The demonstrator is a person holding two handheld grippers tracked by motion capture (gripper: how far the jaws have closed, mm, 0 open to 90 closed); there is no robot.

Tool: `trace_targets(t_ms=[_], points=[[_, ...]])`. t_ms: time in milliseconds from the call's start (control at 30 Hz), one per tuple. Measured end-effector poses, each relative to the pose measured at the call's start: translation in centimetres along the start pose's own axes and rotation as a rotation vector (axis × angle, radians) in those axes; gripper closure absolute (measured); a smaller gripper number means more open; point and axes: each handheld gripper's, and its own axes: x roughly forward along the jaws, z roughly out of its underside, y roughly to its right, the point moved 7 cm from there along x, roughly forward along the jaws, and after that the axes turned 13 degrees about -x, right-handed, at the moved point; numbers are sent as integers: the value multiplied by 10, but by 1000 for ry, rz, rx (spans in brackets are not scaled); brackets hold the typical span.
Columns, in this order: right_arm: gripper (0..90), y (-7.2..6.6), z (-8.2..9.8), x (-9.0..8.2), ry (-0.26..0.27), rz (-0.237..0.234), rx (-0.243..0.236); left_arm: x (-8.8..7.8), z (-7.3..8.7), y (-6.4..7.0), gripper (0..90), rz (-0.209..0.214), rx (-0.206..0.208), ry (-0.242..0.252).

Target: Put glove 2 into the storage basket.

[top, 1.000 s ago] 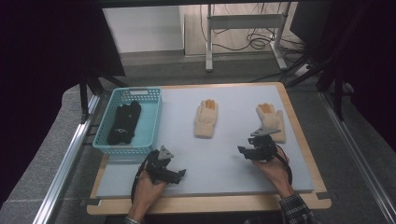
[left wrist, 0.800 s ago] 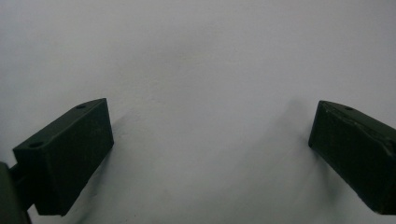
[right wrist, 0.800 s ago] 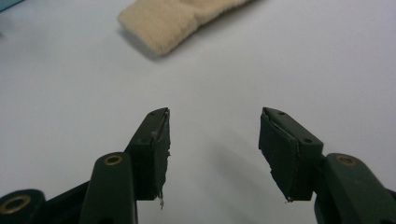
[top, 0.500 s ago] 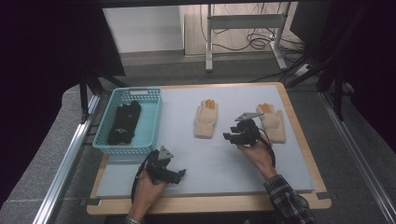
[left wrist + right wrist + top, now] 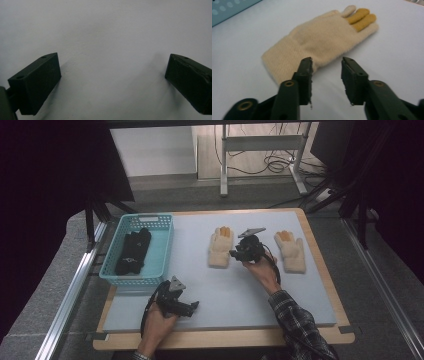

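Grey tabletop [image 5: 200, 285], right hand-held gripper [image 5: 327, 67] parted at cream glove [image 5: 324, 37], left hand-held gripper [image 5: 112, 82] spread wide, teal basket [image 5: 162, 245] from above

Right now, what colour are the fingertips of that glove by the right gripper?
Mustard yellow on two fingers of the cream glove, best seen in the right gripper view.

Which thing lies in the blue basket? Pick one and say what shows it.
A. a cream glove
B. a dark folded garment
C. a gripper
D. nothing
B: in the high view a dark folded garment lies inside the blue basket, while both cream gloves lie out on the table.
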Motion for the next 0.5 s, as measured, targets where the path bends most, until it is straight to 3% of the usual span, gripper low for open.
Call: trace_targets(t_ms=[200,500], points=[[416,3,-14,18,21,0,7,0,0,0,5,0,0,1],[324,-1,-23,52,-8,15,-56,0,0,0,6,1,-3,2]])
